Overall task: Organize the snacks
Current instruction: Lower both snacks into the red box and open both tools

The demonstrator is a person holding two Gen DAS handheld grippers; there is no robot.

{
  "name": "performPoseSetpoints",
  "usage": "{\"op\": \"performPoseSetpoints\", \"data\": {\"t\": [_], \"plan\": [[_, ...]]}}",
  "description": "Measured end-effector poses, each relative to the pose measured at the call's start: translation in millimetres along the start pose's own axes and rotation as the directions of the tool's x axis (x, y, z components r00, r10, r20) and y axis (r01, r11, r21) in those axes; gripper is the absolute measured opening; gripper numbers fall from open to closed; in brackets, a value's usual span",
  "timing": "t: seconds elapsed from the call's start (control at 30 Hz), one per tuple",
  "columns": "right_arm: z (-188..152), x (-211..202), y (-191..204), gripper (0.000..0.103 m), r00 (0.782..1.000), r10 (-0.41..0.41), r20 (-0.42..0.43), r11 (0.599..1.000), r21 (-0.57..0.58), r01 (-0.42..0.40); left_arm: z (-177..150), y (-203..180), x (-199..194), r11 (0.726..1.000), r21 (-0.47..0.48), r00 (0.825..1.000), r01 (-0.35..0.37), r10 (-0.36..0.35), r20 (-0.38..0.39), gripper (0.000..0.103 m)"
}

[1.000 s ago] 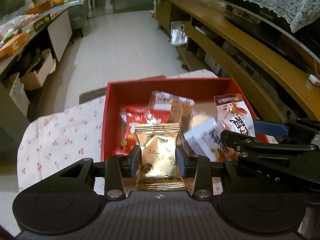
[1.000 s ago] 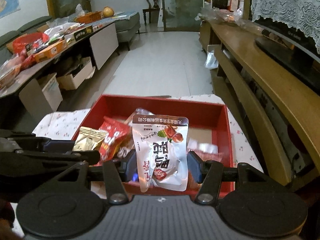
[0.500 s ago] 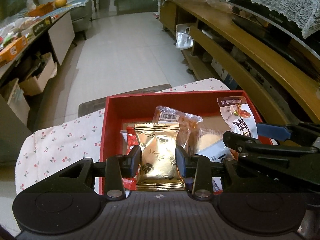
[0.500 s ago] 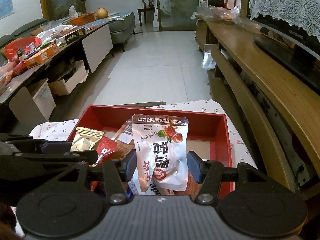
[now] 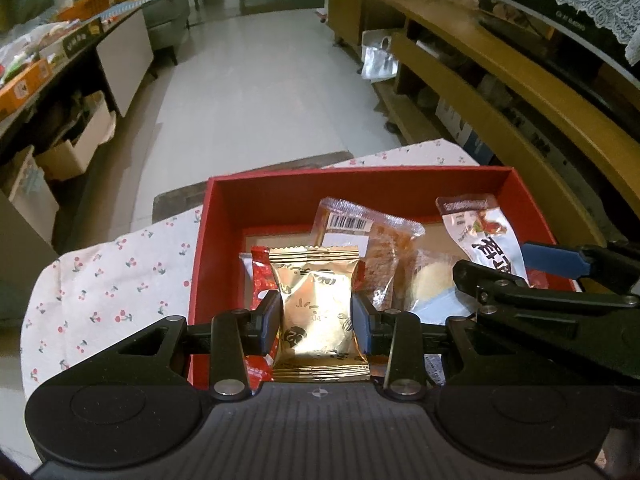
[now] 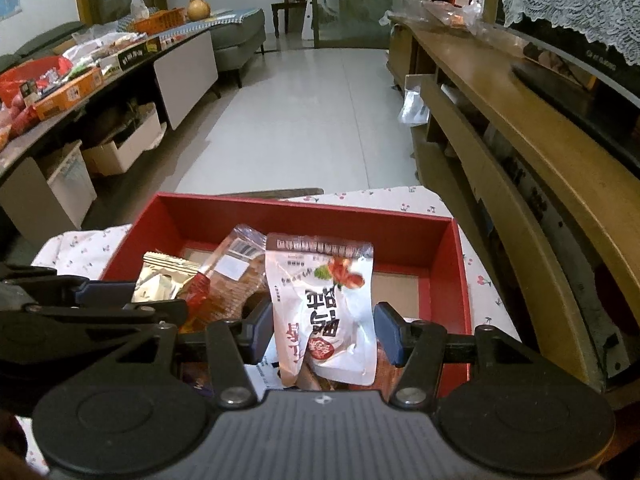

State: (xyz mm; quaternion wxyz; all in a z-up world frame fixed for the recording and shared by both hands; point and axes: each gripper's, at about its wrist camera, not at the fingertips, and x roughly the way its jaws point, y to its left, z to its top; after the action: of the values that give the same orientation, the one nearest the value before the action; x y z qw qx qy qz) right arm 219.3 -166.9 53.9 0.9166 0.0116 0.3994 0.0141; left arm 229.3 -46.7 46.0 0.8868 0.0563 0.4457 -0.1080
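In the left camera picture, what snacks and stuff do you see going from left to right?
Cherry-print cloth → red box left wall → gold packet in the left gripper → clear barcode packet → white packet → right gripper's blue finger.

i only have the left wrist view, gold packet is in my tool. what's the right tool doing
Observer: The right tool is shut on a white plastic pouch with red fruit printed on it.
Operator: is it over the box
Observer: Yes, over the red rectangular cardboard box, with bare brown floor showing at its far right.
Operator: anything past my view on the left
Observer: A long dark side table carries a red bowl and an orange flat carton.
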Motion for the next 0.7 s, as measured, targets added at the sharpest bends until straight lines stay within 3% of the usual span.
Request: {"op": "performPoseSetpoints", "data": {"t": [0.47,0.63,0.7], "plan": [[-2.9,12.1,-0.3,0.068,0.999,0.014,-0.029,1.000,-0.003,-0.014,-6.1,-3.3,7.9,1.000,0.017,1.000,-0.004,0.005,-0.019,0.047],[-1.7,11.4,-1.8,0.068,1.000,0.012,-0.029,1.000,0.007,-0.012,-5.9,-0.4,7.6,1.000,0.005,1.000,-0.015,0.015,-0.021,0.057],[-0.9,8.4,-3.8,0.068,1.000,0.005,-0.022,1.000,0.015,-0.005,-6.3,1.7,4.7,1.000,0.000,1.000,-0.026,0.026,-0.015,0.068]]}}
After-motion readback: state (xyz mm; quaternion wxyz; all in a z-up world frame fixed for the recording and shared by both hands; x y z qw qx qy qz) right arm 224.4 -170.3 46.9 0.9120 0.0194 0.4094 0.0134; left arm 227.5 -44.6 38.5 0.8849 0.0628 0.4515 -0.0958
